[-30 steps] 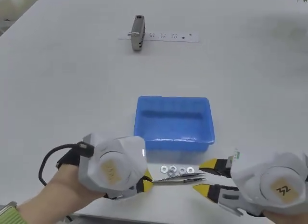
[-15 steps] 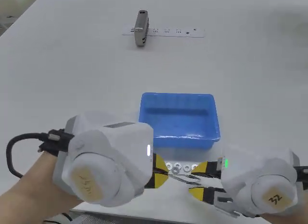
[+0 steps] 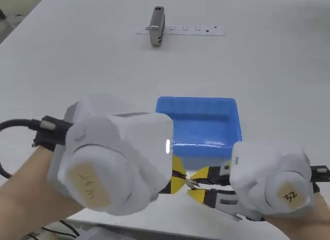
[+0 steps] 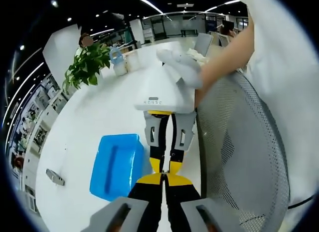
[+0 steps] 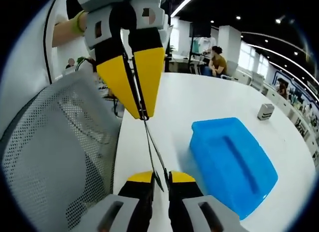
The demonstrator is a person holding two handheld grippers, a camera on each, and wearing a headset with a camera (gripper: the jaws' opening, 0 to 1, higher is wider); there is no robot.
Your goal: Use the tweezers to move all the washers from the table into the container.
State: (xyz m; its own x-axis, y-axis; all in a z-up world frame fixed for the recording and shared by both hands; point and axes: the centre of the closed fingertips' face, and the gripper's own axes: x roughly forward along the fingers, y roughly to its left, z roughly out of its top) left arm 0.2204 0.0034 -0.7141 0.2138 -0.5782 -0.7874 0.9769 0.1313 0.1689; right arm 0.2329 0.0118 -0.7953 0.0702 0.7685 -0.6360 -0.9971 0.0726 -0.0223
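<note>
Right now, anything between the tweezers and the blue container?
Nothing visible. The tweezers span from the left claw to the right claw, and bare table lies between them and the container.

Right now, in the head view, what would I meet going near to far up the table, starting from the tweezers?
tweezers → blue container → power strip

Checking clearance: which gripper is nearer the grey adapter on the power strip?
Left. The left gripper lies almost straight toward the person from the grey adapter; the right gripper sits farther to the right.
</note>
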